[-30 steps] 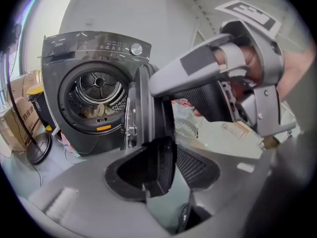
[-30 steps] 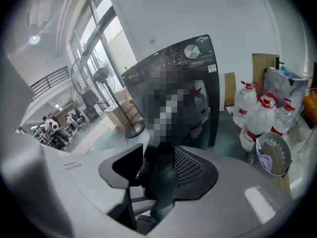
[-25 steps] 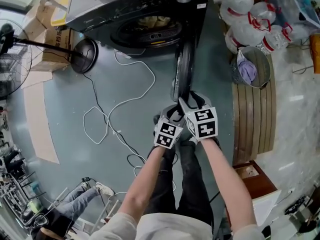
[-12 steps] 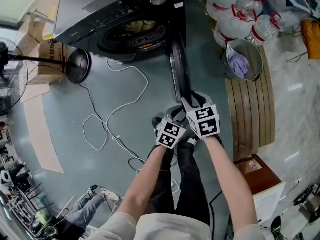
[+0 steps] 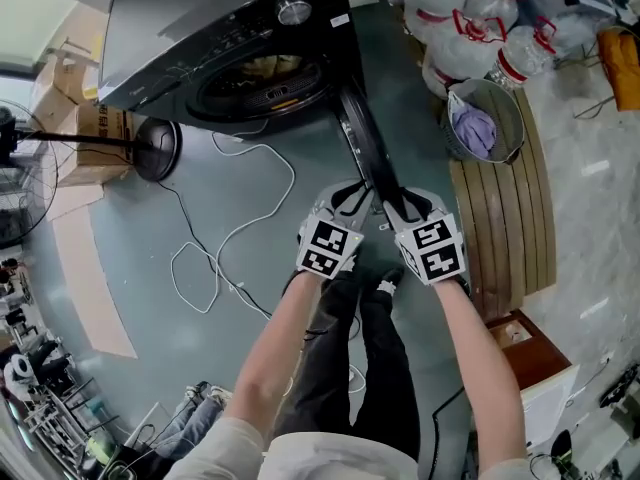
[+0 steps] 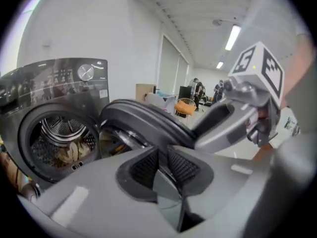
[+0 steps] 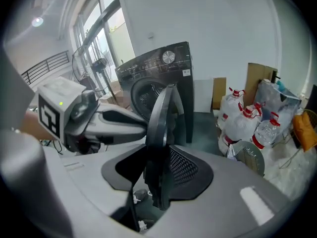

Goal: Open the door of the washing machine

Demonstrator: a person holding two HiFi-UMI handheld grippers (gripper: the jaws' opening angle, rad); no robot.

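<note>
Nearest the person, by the door's free edge, the left gripper [image 6: 162,158] is released. Its jaws have just been closing and now stand a narrow gap apart, with nothing between them. Just beside it, the right gripper [image 7: 157,168] grasps the rim of the door [image 5: 362,138]. Its jaws have likewise been closing, and the rim fills the space between the pads.

Door position: swung wide open, edge-on toward the person, attached at the right side of the washing machine [image 5: 215,23]. The drum opening is exposed, with laundry [image 6: 67,151] inside.

On the floor left of the door lies a white cable [image 5: 292,175]. Right of the machine stand water bottles [image 5: 470,28] and a round bin [image 5: 515,138].
</note>
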